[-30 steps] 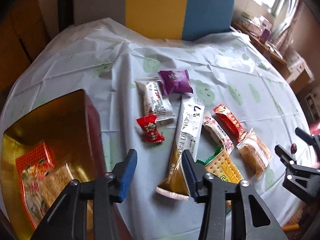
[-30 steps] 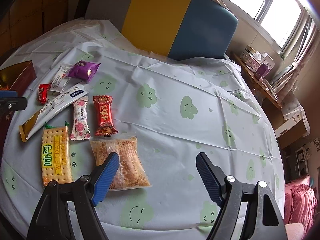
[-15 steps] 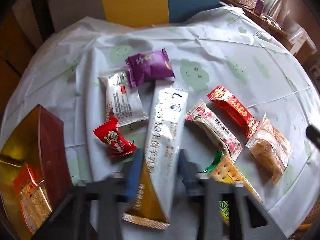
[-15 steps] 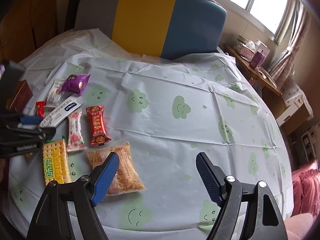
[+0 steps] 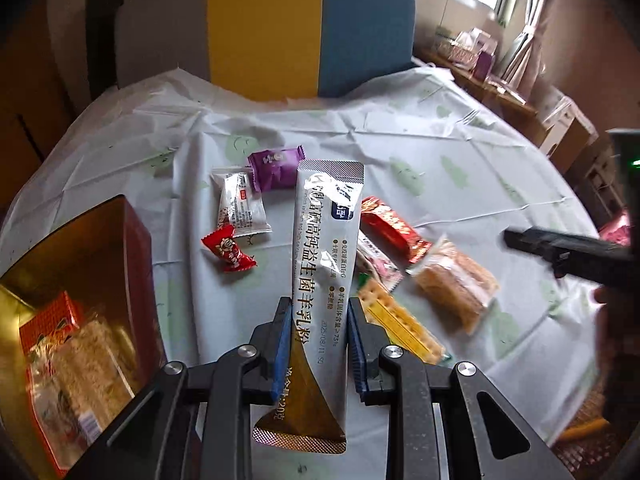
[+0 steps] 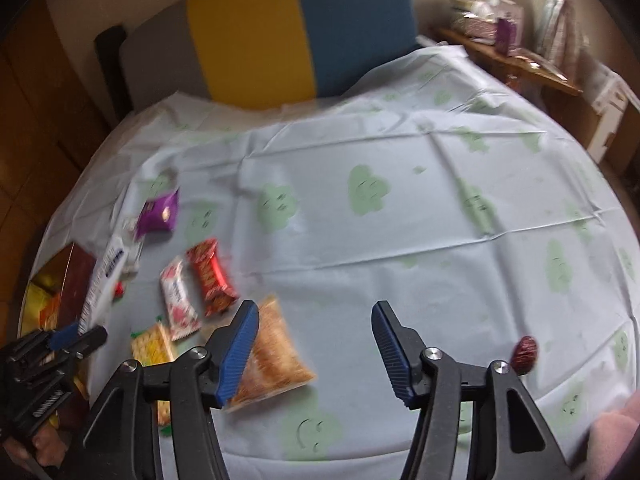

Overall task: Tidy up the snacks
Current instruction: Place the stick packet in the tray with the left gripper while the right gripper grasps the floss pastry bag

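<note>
Clamping the long silver-and-gold powder sachet [image 5: 325,280], the left gripper [image 5: 316,344] has its blue pads [image 5: 282,344] pressed on the sachet's lower part, jaws having just closed in on it; the sachet stands up off the tablecloth [image 5: 400,148], gold end toward the camera. Gold-lined red box [image 5: 92,264] sits at the left table edge, beside the gripper, with a red-patterned snack pack [image 5: 60,356] lying inside.

Loose snacks on the cloth behind the sachet: purple candy packet [image 5: 276,166], white wrapped bar [image 5: 240,208] just beside it, small red candy [image 5: 227,249] below that. Right of the sachet: red wrapped bar [image 5: 394,226], pink floral bar [image 5: 378,264] partly hidden, yellow cracker pack [image 5: 396,320], clear pastry bag [image 5: 456,280].

Right gripper [image 6: 316,348] hovers over the near table edge, jaws apart and just narrowed, nothing between the pads; its left pad [image 6: 239,348] overlaps the pastry bag in view, contact cannot be told. A dark red date [image 6: 525,353] lies alone on the cloth to its right. Right view blurred. Grey, yellow and blue chair back [image 6: 280,36] stands behind the table.
</note>
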`<action>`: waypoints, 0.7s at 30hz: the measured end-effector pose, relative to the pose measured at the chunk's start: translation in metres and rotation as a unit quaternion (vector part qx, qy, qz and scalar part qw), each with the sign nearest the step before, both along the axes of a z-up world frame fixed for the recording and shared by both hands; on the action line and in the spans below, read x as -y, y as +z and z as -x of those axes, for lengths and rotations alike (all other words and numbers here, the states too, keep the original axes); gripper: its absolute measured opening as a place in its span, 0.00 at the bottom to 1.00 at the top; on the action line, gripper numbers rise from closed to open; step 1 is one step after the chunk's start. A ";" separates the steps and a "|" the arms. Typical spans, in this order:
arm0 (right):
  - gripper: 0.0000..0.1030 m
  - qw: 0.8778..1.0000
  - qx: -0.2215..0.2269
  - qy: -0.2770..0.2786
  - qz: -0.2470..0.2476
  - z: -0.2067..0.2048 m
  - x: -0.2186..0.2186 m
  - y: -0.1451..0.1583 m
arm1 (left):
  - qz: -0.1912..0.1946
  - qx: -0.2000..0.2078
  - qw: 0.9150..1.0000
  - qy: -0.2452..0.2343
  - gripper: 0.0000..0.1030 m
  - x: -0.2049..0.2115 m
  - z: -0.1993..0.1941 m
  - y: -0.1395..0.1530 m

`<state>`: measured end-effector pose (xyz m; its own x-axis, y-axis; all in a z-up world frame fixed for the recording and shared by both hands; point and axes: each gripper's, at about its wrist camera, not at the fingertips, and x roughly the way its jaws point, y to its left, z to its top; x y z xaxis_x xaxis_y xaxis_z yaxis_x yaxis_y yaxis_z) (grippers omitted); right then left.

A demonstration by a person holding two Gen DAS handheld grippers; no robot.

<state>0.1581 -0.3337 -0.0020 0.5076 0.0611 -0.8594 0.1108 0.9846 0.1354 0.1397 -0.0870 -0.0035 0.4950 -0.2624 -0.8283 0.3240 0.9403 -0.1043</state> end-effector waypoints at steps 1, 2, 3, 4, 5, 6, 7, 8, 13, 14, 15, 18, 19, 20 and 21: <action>0.58 1.000 -0.012 0.013 -0.002 -0.003 -0.005 -0.005 | 0.003 0.002 1.000 -0.001 0.25 0.001 0.002 0.001; 0.58 0.999 -0.024 0.025 -0.002 -0.005 -0.010 -0.010 | 0.005 0.004 1.000 -0.001 0.25 0.000 0.005 0.003; 0.61 0.999 -0.030 0.035 0.000 -0.005 -0.014 -0.013 | 0.008 0.006 1.000 -0.001 0.25 0.001 0.004 0.004; 0.66 0.998 -0.033 0.049 0.006 -0.006 -0.021 -0.016 | 0.012 0.008 1.000 0.000 0.25 -0.003 0.008 0.006; 0.69 0.997 -0.037 0.061 0.010 -0.006 -0.026 -0.018 | 0.017 0.009 1.000 0.002 0.25 -0.006 0.011 0.008; 0.72 0.997 -0.040 0.070 0.014 -0.006 -0.030 -0.020 | 0.023 0.011 1.000 0.006 0.25 -0.011 0.015 0.011; 0.74 0.996 -0.043 0.083 0.018 -0.006 -0.035 -0.023 | 0.028 0.012 1.000 0.010 0.25 -0.016 0.017 0.013; 0.74 0.994 -0.046 0.092 0.021 -0.006 -0.038 -0.025 | 0.039 0.013 0.999 0.019 0.25 -0.026 0.020 0.017; 0.75 0.989 -0.054 0.121 0.057 -0.006 -0.053 -0.035 | 0.077 0.015 0.994 0.073 0.26 -0.068 0.018 0.030; 0.75 0.989 -0.058 0.125 0.059 -0.007 -0.053 -0.038 | 0.083 0.015 0.992 0.094 0.26 -0.082 0.016 0.033; 0.75 0.988 -0.062 0.128 0.062 -0.008 -0.055 -0.040 | 0.090 0.014 0.989 0.118 0.26 -0.097 0.013 0.036; 0.75 0.984 -0.078 0.136 0.085 -0.009 -0.060 -0.050 | 0.112 0.010 0.975 0.192 0.26 -0.143 0.004 0.039; 0.75 0.983 -0.083 0.139 0.092 -0.009 -0.063 -0.053 | 0.114 0.009 0.972 0.206 0.26 -0.152 0.001 0.039; 0.75 0.982 -0.083 0.140 0.097 -0.009 -0.064 -0.054 | 0.112 0.005 0.967 0.230 0.26 -0.167 -0.003 0.038; 0.75 0.981 -0.081 0.140 0.103 -0.009 -0.065 -0.055 | 0.111 0.003 0.964 0.241 0.26 -0.174 -0.006 0.036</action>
<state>0.1667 -0.2685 -0.0569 0.3512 -0.0054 -0.9363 -0.1648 0.9840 -0.0676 0.1457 0.0867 0.0326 0.6083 -0.1707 -0.7751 -0.1445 0.9365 -0.3196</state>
